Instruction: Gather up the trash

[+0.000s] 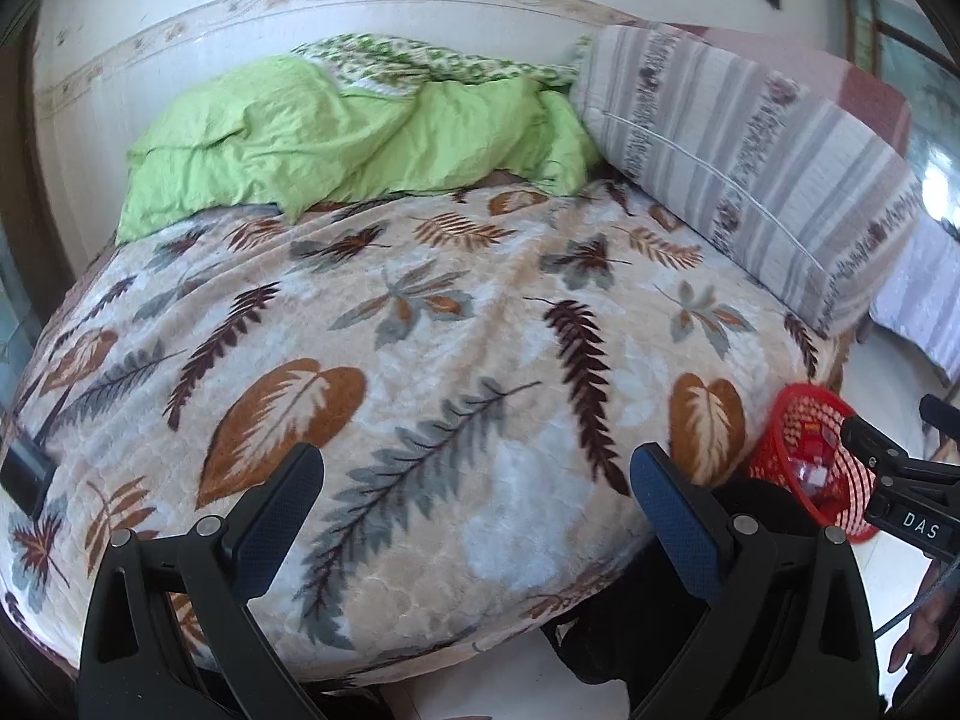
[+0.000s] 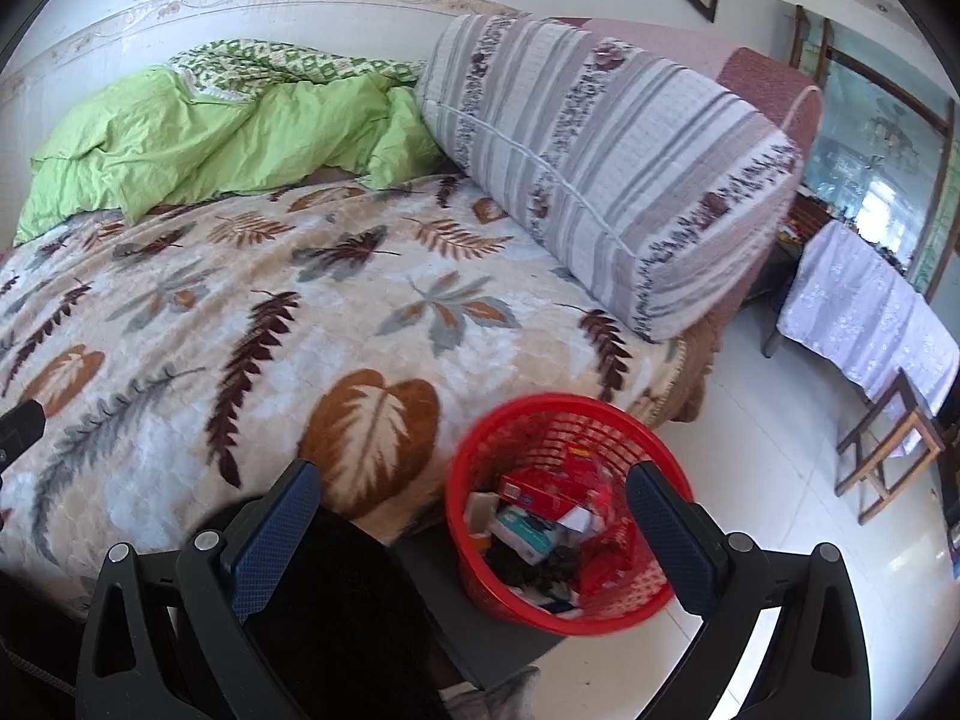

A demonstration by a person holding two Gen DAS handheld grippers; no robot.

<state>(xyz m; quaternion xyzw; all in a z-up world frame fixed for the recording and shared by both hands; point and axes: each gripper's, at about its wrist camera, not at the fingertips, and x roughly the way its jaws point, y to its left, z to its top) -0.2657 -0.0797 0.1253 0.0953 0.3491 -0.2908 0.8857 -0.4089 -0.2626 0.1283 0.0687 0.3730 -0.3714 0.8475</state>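
hanging wide apart and empty over the bed (image 1: pixel 420 330), both the left tool (image 1: pixel 477 498) and right tool (image 2: pixel 474 516) could bump the full red basket (image 2: pixel 480 450) — tipping trash (image 2: pixel 540 516) out.

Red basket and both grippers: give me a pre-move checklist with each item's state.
1. Left gripper open and holding nothing: ok.
2. Right gripper open and holding nothing: ok.
3. Red basket upright on the floor beside the bed: ok.
4. Basket already holds trash, including a red box: ok.
5. Leaf-patterned blanket shows no loose trash: ok.
6. Trash under the green bedding: cannot tell.
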